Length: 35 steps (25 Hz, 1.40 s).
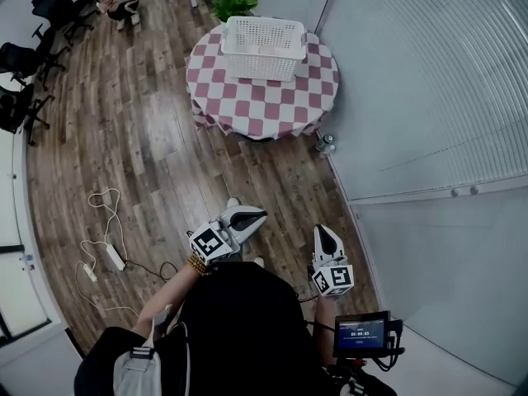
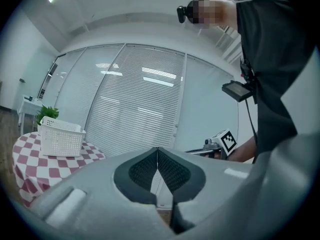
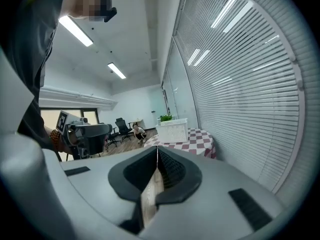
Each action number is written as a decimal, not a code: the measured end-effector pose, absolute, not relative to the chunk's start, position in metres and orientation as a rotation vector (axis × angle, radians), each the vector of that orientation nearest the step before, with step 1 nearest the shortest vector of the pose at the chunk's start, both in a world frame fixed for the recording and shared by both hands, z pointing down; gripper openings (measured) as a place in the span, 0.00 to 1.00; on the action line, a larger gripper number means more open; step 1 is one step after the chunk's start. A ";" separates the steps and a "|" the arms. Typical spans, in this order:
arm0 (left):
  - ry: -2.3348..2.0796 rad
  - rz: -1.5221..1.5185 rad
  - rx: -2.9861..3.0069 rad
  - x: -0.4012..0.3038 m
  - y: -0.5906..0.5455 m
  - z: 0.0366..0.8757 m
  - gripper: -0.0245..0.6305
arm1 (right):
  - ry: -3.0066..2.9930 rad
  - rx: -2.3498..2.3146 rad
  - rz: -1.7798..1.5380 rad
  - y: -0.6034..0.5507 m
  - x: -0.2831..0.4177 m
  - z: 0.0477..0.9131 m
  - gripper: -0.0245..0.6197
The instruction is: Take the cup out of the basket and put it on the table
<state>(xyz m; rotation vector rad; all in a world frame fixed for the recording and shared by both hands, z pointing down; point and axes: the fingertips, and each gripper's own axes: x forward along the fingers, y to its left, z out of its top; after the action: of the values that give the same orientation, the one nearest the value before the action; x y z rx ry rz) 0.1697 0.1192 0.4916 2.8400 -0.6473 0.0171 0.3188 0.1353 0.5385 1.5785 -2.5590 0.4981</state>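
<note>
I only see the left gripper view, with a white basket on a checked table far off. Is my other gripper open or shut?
Observer: Shut. In the right gripper view the right gripper has its jaws together with nothing between them.
Operator: Is stuff on the floor in my way?
Observer: The head view shows a white power strip with its cable on the wooden floor. It lies at the picture's left, off the straight way to the table.
Operator: Is anybody else there?
Observer: Yes, a person crouches in the far corner near some black chairs.
</note>
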 end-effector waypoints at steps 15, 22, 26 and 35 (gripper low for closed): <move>-0.645 -0.052 2.829 0.085 -0.038 0.488 0.04 | -2.577 1.469 0.400 -0.050 0.237 0.511 0.05; -0.709 -0.063 2.821 0.058 -0.084 0.491 0.04 | -2.629 1.347 0.406 -0.087 0.201 0.517 0.05; -0.755 -0.047 2.797 0.054 -0.098 0.490 0.04 | -2.644 1.282 0.406 -0.114 0.198 0.524 0.05; -1.001 -0.074 2.721 0.060 -0.164 0.497 0.04 | -2.701 1.015 0.336 -0.215 0.207 0.533 0.05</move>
<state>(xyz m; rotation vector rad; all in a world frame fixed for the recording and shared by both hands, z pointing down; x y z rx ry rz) 0.0601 -0.1637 0.4968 2.7214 -1.0009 -0.0737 0.2069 -0.2146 0.5326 1.0145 -2.7011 0.3358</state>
